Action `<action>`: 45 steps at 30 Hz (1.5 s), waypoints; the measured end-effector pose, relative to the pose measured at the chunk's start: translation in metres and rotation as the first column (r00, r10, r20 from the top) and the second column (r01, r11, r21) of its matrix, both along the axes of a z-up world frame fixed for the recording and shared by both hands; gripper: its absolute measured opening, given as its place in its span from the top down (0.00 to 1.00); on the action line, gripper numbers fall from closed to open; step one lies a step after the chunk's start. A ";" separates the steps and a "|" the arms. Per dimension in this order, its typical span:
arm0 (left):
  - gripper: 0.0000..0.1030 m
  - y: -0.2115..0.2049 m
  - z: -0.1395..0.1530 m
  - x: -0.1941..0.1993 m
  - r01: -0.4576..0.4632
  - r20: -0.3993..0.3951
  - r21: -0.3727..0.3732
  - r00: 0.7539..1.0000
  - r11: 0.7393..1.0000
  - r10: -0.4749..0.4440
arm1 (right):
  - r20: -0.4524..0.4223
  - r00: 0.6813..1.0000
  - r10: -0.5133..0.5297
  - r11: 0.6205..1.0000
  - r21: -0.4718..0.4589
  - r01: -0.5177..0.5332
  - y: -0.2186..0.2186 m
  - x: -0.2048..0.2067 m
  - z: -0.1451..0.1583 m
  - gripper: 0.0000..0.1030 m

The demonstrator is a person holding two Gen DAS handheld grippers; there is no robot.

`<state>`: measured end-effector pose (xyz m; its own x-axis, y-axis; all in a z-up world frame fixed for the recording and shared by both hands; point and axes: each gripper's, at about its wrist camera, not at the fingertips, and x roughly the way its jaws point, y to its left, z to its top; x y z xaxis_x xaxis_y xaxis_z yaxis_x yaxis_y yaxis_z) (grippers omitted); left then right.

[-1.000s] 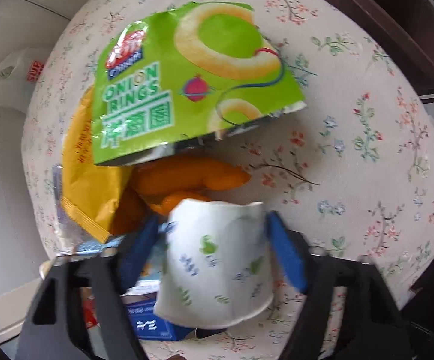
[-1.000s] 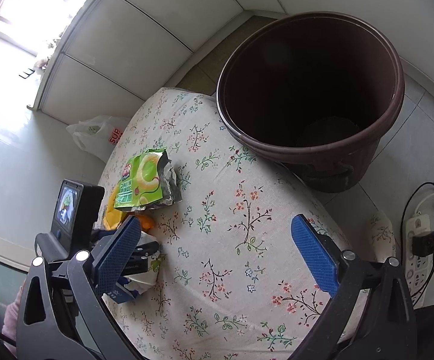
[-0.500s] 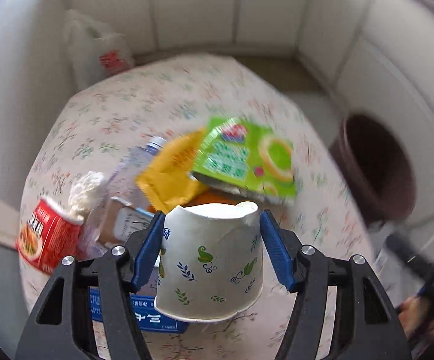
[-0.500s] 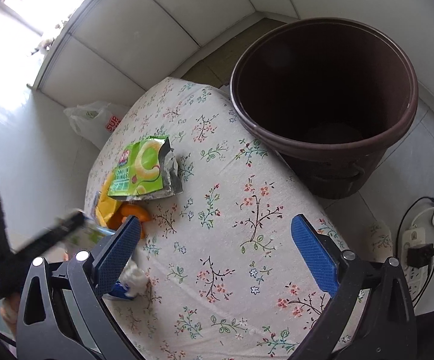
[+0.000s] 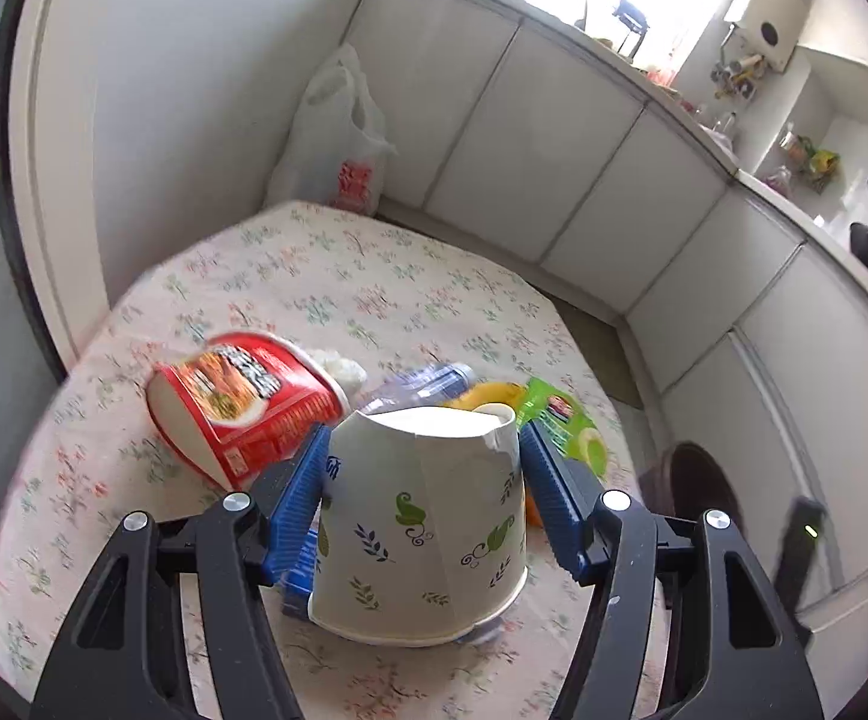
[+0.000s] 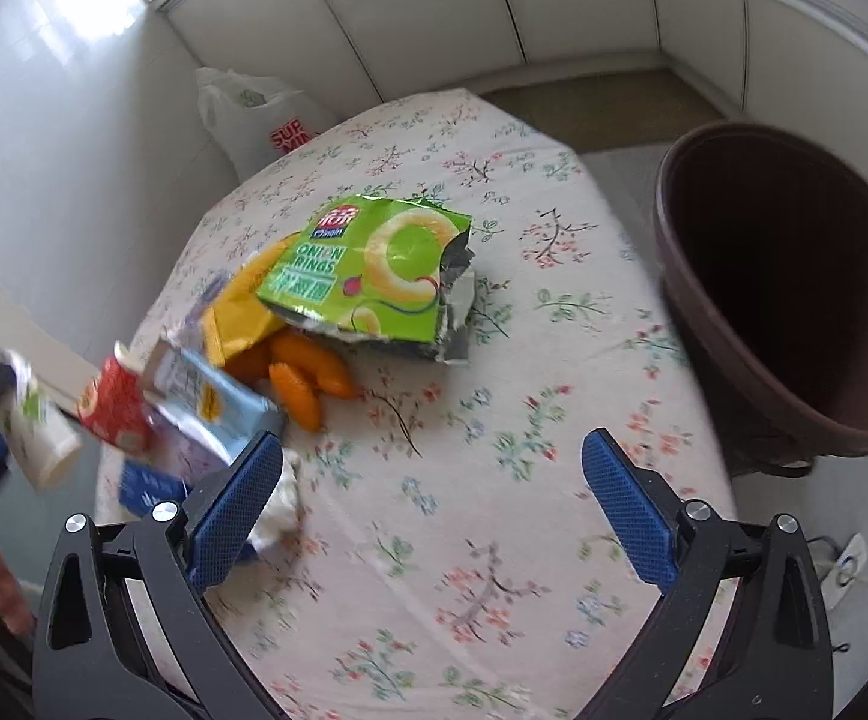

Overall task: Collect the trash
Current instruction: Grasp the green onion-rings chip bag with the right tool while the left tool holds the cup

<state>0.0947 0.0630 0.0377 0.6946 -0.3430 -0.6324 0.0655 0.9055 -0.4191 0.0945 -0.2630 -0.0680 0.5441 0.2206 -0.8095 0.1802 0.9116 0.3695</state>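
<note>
My left gripper (image 5: 425,495) is shut on a white paper cup (image 5: 422,528) with leaf prints and holds it above the table; the cup also shows blurred at the far left of the right wrist view (image 6: 38,432). On the flowered tablecloth (image 6: 464,480) lie a green onion-rings bag (image 6: 374,276), a yellow bag (image 6: 242,312), orange peels (image 6: 308,378), a red noodle cup (image 5: 236,402), a light-blue carton (image 6: 212,396) and a crumpled tissue (image 6: 278,504). My right gripper (image 6: 428,504) is open and empty above the table's near side.
A large brown bin (image 6: 794,300) stands on the floor to the right of the table. A white plastic bag (image 6: 260,114) leans against the wall behind the table. White cabinets run along the back. A power strip (image 6: 848,558) lies on the floor at the right.
My left gripper has lifted the paper cup up and back from the trash pile. My right gripper has swung left and lower over the table, so the bin sits further right.
</note>
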 end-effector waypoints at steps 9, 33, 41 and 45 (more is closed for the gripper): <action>0.38 0.009 0.006 0.002 0.061 0.032 -0.070 0.998 0.996 -0.059 | -0.087 0.971 -0.221 0.924 0.301 0.237 -0.011 0.054 -0.032 0.17; 0.38 0.024 -0.012 0.011 0.083 -0.042 -0.108 0.995 0.991 -0.088 | -0.125 0.900 -0.418 0.623 0.681 0.384 0.010 0.058 -0.089 0.44; 0.39 0.017 -0.017 0.018 0.088 -0.056 -0.090 0.994 0.992 -0.093 | -0.075 0.907 -0.414 0.704 0.605 0.371 0.002 0.081 -0.083 0.75; 0.40 0.019 -0.017 0.021 0.081 -0.062 -0.102 0.994 0.991 -0.088 | -0.034 0.917 -0.398 0.770 0.531 0.354 -0.005 0.086 -0.079 0.87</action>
<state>0.1159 0.0822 0.0205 0.6179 -0.4620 -0.6362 0.1091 0.8517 -0.5125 0.1800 -0.2678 -0.1473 0.7267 0.3569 -0.5869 0.4197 0.4457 0.7907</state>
